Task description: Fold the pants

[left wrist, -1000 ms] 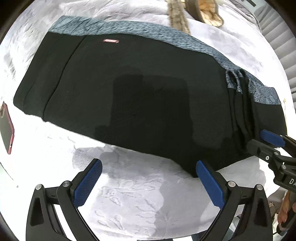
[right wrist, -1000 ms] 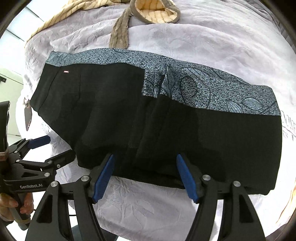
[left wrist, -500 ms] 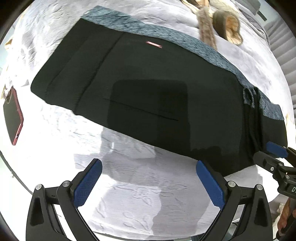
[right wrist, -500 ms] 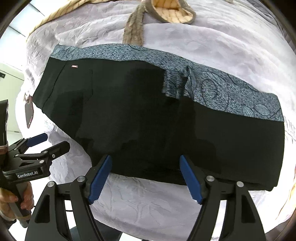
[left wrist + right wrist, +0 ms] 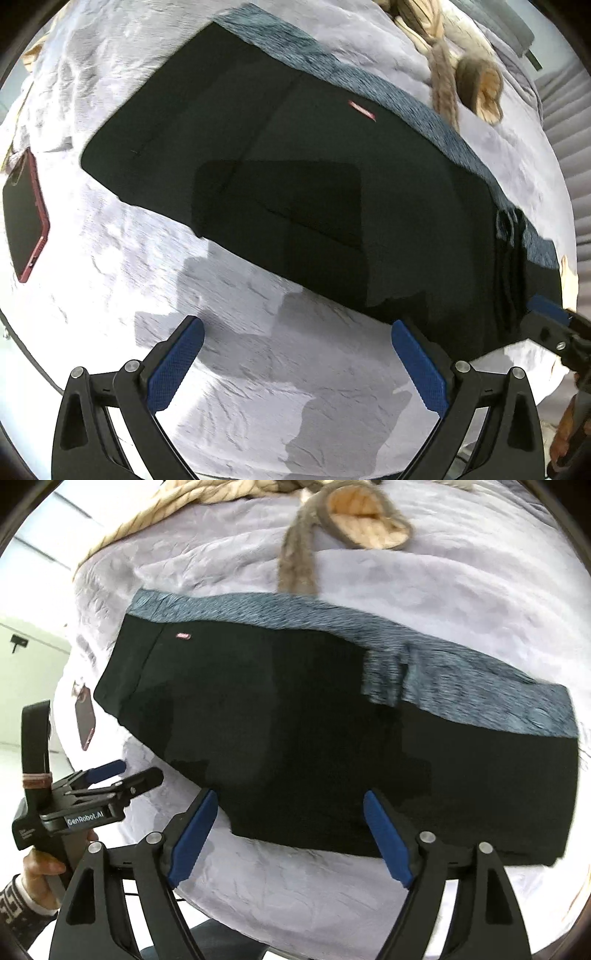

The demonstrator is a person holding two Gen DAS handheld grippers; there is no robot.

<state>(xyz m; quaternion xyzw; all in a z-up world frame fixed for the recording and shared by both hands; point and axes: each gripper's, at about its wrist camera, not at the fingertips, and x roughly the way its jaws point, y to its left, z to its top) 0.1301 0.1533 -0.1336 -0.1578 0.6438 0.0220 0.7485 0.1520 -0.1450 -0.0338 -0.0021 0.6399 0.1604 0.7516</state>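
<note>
While the left gripper [image 5: 297,369] hangs spread and empty over the pale bedspread [image 5: 258,387], the right gripper [image 5: 288,834], its jaws just widened, straddles the near edge of the folded black pants [image 5: 314,720]; a red-cased phone [image 5: 24,218] lies left.

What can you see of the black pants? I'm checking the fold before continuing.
The black pants with a blue-grey patterned waistband lie flat as a long folded slab on the pale wrinkled bedspread. A small red label sits near the band, which is bunched midway. A brown strap's end touches the band. Neither claw grips them.
</note>
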